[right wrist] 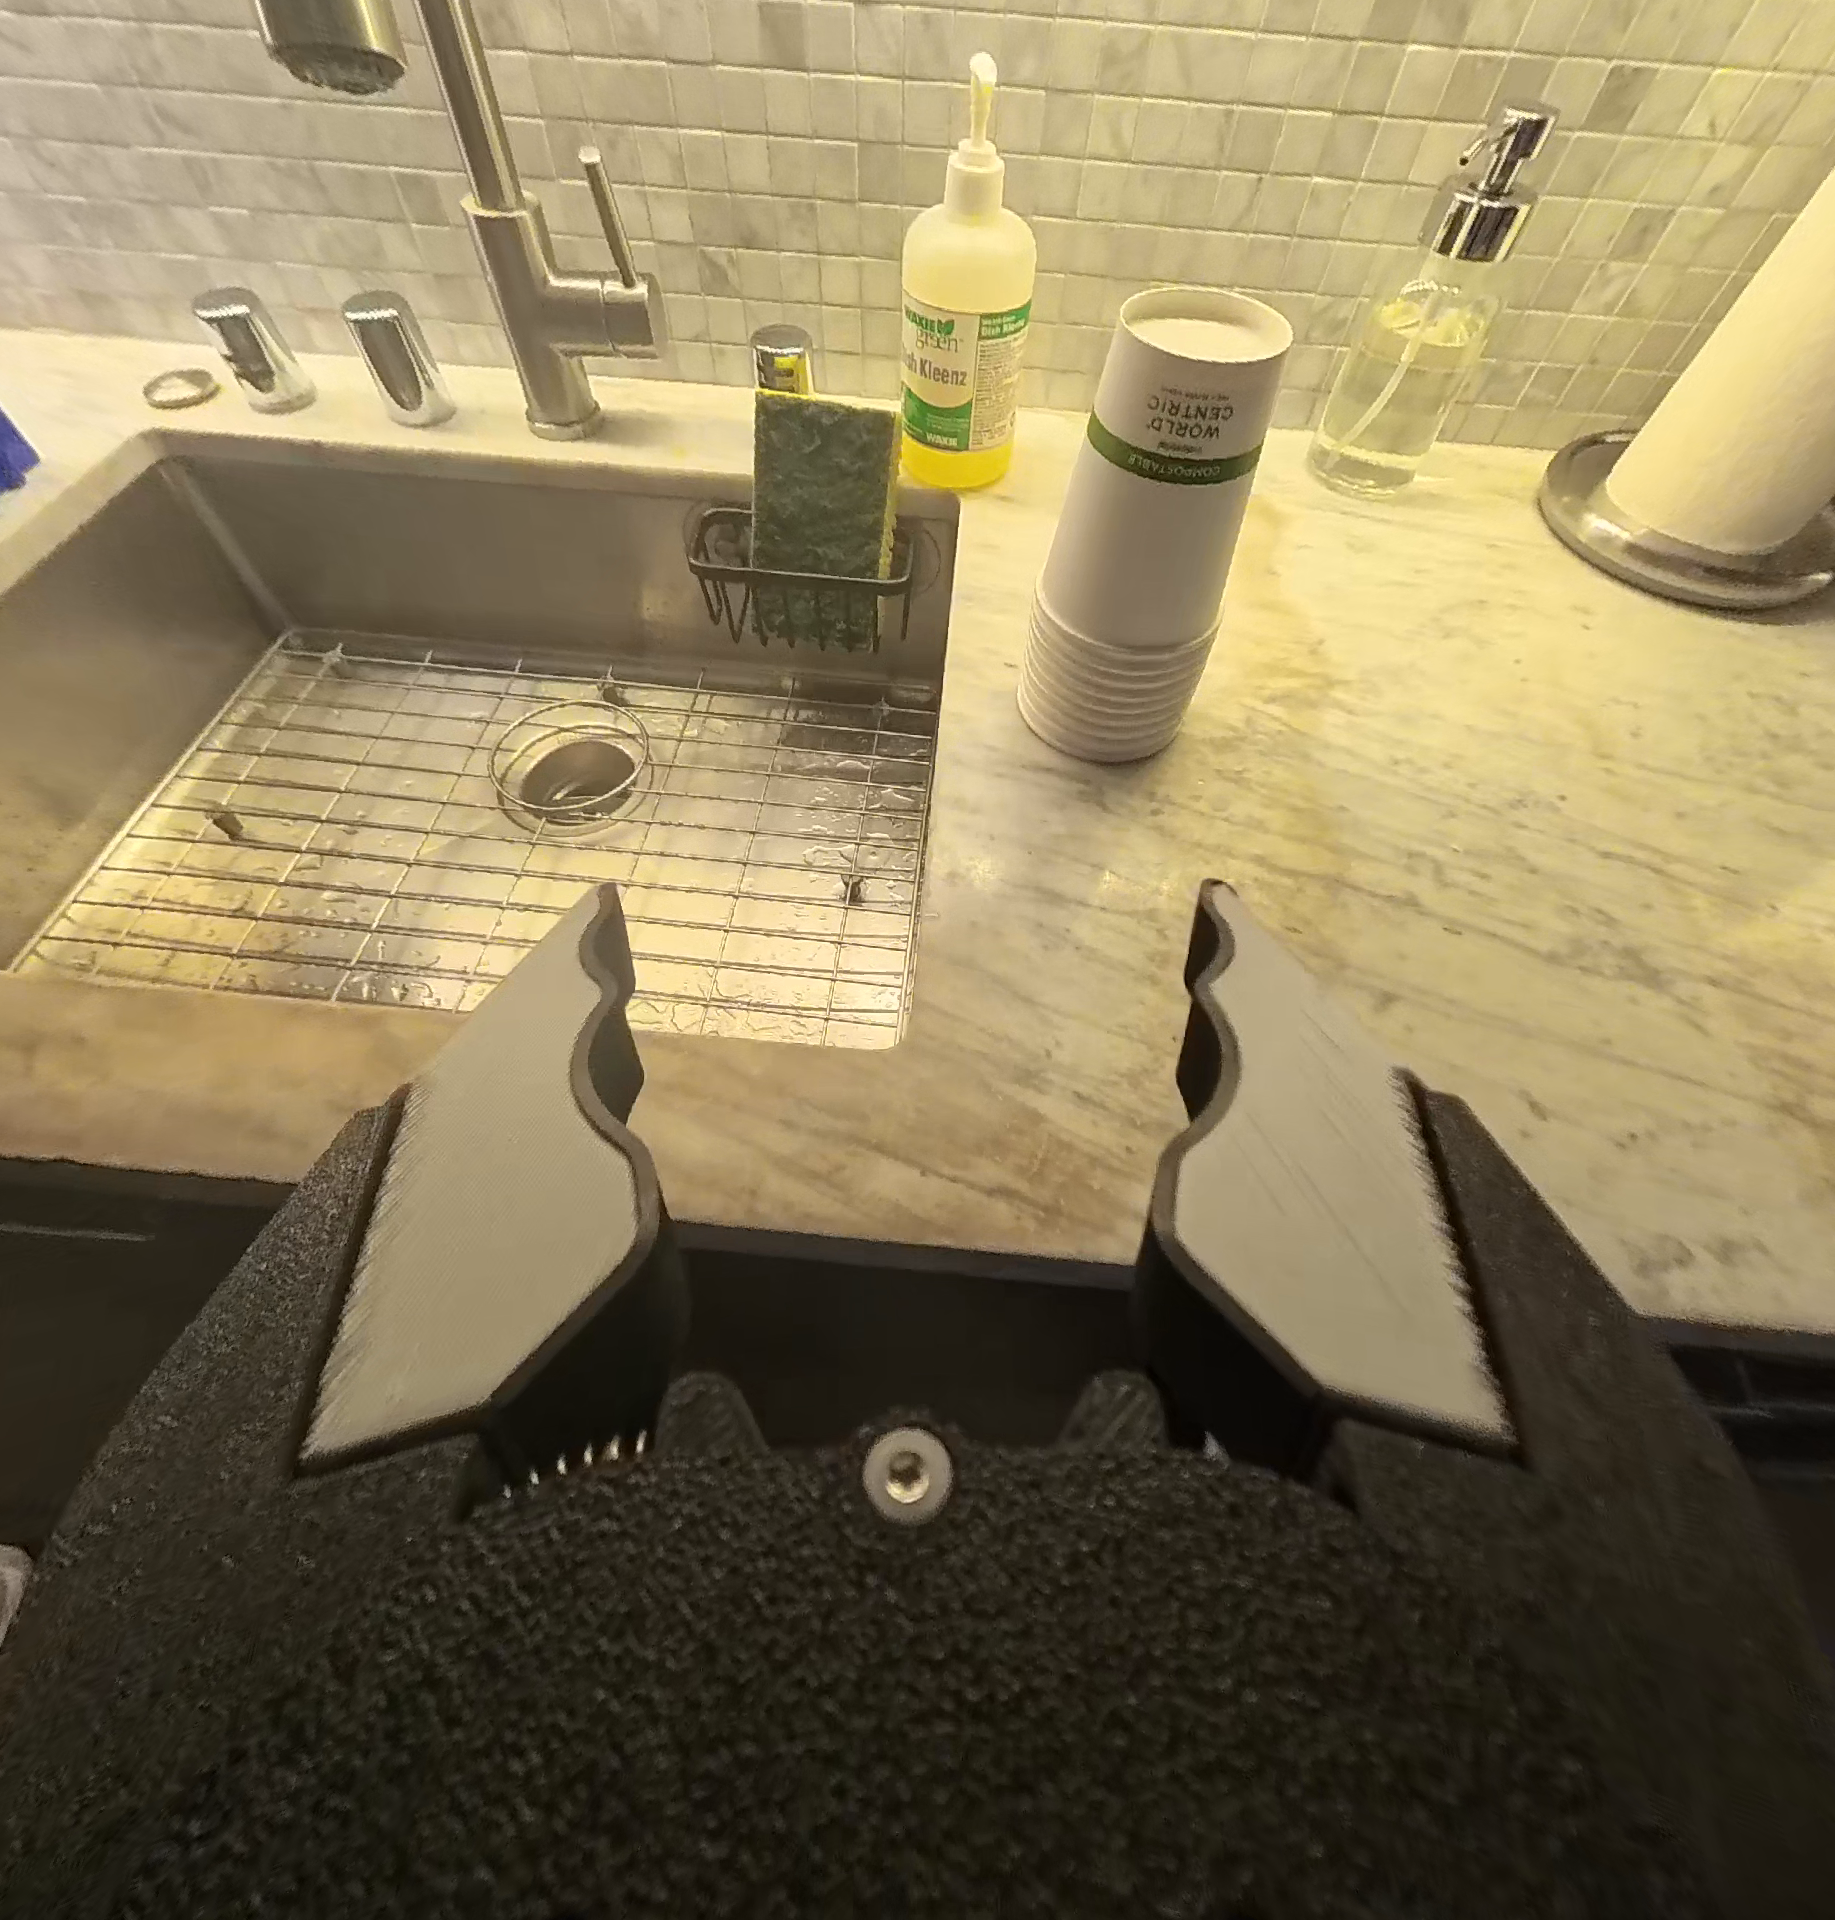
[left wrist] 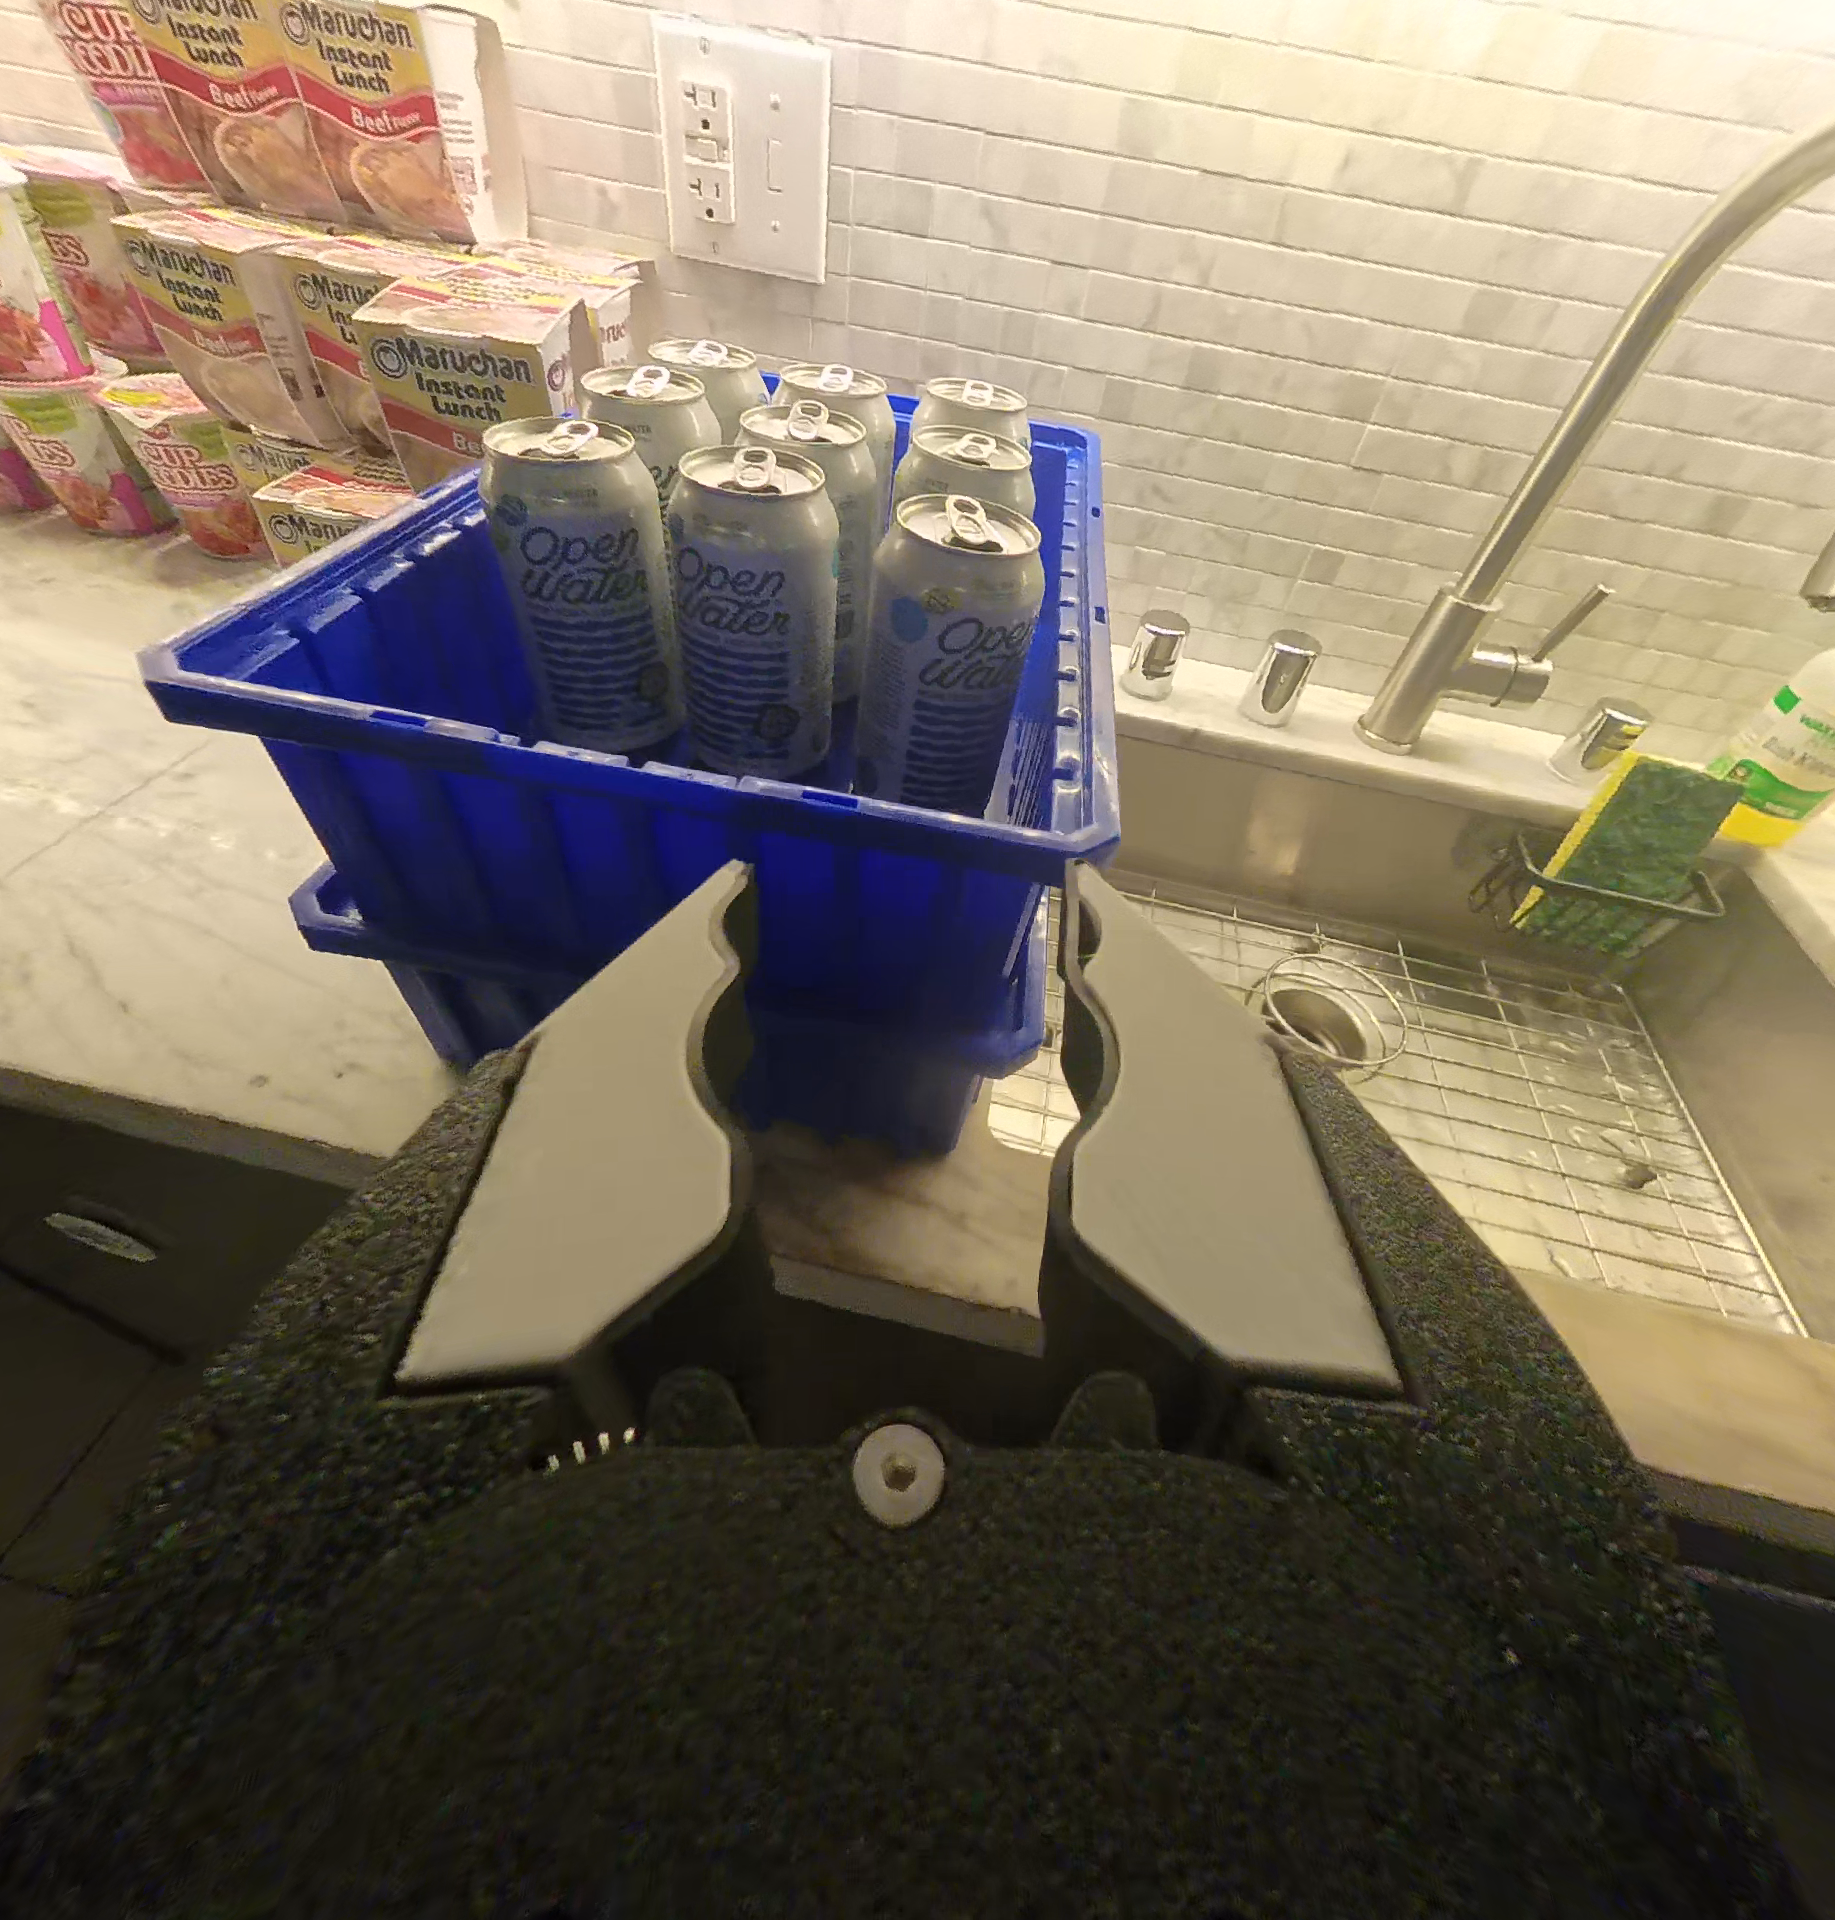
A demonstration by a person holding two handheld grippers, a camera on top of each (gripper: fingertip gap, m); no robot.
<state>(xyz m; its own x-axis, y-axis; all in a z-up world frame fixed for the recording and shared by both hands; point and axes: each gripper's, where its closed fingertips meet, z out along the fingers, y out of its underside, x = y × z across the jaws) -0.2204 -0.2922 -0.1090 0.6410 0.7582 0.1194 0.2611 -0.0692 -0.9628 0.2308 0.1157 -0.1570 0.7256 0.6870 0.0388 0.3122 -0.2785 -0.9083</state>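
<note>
Marble counter [right wrist: 1412,831] under both spread, empty claws; left claw [left wrist: 902,883] hides blue crate's [left wrist: 580,831] base.

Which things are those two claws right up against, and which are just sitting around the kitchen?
Nearest the claws: the left claw, open, faces the blue crate of cans; the right claw, open, hovers over the counter by the sink.

Just around: cup stack, noodle boxes, faucet, sponge, soap bottle, paper towel roll.
</note>
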